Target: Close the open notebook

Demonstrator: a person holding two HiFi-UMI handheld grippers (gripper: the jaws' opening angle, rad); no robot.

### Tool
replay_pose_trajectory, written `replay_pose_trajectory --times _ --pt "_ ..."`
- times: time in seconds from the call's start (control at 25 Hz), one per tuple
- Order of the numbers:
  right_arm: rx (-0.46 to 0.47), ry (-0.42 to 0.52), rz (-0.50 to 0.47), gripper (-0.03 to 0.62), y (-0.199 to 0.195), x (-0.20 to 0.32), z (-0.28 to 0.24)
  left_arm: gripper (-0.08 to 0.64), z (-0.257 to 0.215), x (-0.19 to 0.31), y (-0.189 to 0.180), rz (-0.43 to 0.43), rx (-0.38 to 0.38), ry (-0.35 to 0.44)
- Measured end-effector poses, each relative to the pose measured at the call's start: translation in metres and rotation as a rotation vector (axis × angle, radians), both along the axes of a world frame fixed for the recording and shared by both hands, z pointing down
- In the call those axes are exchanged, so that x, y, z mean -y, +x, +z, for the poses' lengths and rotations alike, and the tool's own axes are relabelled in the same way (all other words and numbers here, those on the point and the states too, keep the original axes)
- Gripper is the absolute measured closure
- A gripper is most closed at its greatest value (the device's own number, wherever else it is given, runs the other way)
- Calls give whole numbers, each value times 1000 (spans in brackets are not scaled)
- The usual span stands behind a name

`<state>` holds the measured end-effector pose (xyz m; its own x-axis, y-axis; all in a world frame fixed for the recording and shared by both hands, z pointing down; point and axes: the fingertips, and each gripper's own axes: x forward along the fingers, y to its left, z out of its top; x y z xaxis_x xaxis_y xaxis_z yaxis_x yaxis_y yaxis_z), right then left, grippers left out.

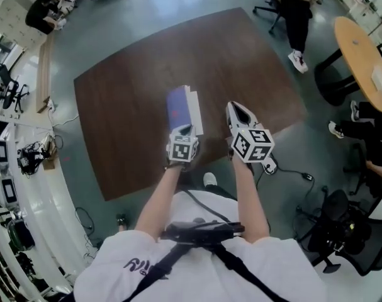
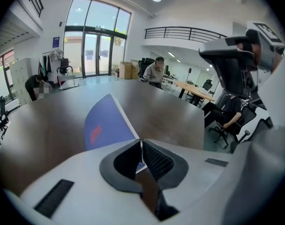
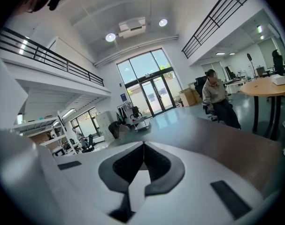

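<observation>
The notebook (image 1: 178,107) lies on the dark brown table (image 1: 128,124), its blue cover (image 2: 107,125) lifted and tilted, with white pages (image 1: 194,111) showing along its right side. My left gripper (image 1: 183,131) sits at the notebook's near end. In the left gripper view its jaws (image 2: 141,143) are shut on the thin white edge of the cover. My right gripper (image 1: 238,110) hovers just right of the notebook, apart from it. Its jaws (image 3: 143,145) are shut with nothing between them.
The table's near edge (image 1: 178,178) is close to the person's body. A round wooden table (image 1: 365,58) stands at the right, with office chairs (image 1: 342,228) and a seated person (image 1: 373,137) near it. Another person (image 1: 297,17) stands beyond the far right corner.
</observation>
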<state>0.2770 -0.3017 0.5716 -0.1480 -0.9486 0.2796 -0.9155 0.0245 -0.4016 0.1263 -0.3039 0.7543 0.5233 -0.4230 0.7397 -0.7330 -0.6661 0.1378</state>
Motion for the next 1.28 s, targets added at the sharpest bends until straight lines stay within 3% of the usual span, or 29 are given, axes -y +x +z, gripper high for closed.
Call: replay_pose_trajectory --times 0.44,0.72,1.04,1.28 --pt "3 -38 71 589 24 -17 13 538 48 -8 37 54 26 -134" --pt "-6 -34 50 589 17 -17 12 538 65 -11 43 46 9 -186" --pt "-17 -26 -15 589 0 -12 7 537 31 -3 43 -46 -177 -164" --pt "-29 19 -84 589 -22 -1 -11 537 -25 23 17 -135 -319 -46"
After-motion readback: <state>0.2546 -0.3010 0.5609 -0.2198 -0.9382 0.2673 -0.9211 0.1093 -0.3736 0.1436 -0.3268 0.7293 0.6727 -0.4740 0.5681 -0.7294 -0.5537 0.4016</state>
